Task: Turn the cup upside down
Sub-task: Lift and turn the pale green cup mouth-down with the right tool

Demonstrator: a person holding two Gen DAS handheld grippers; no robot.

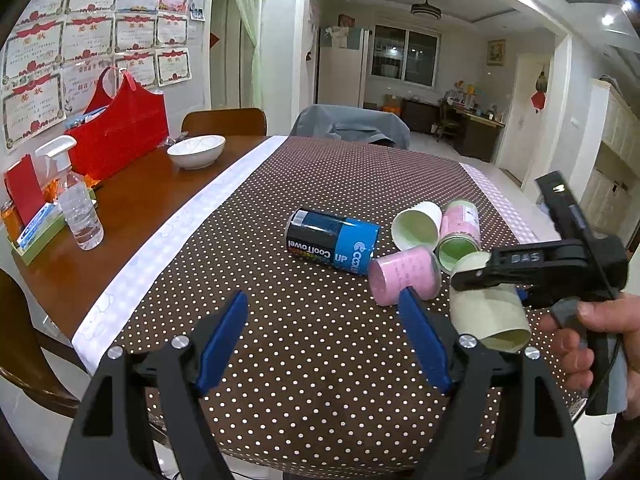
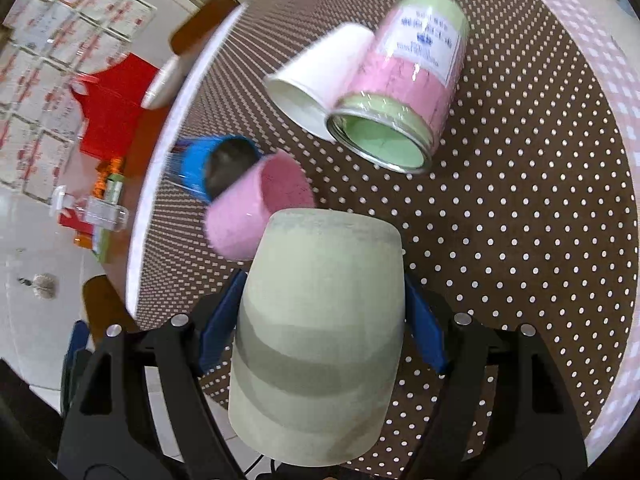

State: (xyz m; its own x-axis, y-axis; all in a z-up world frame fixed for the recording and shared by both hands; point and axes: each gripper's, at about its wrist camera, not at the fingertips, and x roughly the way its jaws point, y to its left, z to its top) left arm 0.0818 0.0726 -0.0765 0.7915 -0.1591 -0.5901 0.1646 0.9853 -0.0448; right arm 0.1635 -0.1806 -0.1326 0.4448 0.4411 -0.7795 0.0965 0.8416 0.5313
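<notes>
Sideways, the pale green cup [image 2: 320,320] sits clamped in the right tool [image 2: 324,320]; left tool [image 1: 324,336] gapes.

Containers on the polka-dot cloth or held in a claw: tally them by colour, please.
Pale green cup, in the right claw: 1
White cup: 1
Pink cup: 1
Pink-and-green can: 1
Blue-and-black can: 1
Total: 5
</notes>
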